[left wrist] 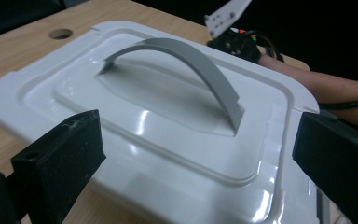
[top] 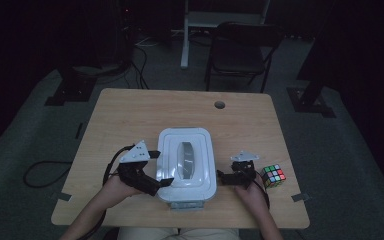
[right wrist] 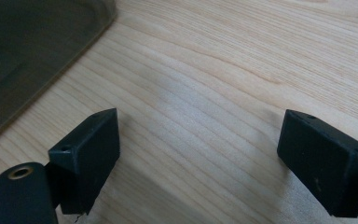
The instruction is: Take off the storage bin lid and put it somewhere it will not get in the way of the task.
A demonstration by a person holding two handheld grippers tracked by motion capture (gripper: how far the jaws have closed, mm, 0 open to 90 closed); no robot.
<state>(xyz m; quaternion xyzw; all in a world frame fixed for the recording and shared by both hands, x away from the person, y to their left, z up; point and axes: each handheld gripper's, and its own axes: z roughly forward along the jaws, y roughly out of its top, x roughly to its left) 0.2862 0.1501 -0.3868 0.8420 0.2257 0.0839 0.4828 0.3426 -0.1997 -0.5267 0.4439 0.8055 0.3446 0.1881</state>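
A white box (top: pixel 186 165) with a lid (left wrist: pixel 168 116) and an arched grey handle (left wrist: pixel 191 60) stands at the middle of the wooden table (top: pixel 130 115), near its front edge. My left gripper (top: pixel 157 167) is at the box's left side. It is open wide, its jaws spread along the lid's edge (left wrist: pixel 198 140), with the handle beyond them. My right gripper (top: pixel 226 172) is just right of the box, open over bare wood (right wrist: pixel 200 135) with nothing between its fingers. The box's side (right wrist: pixel 28 46) sits at that view's upper left.
A Rubik's cube (top: pixel 273 175) lies to the right of my right hand, near the table's right edge. A cable hole (top: pixel 220 104) is at the back of the table. Beyond the table stands a dark folding chair (top: pixel 240 47), and cables run across the floor.
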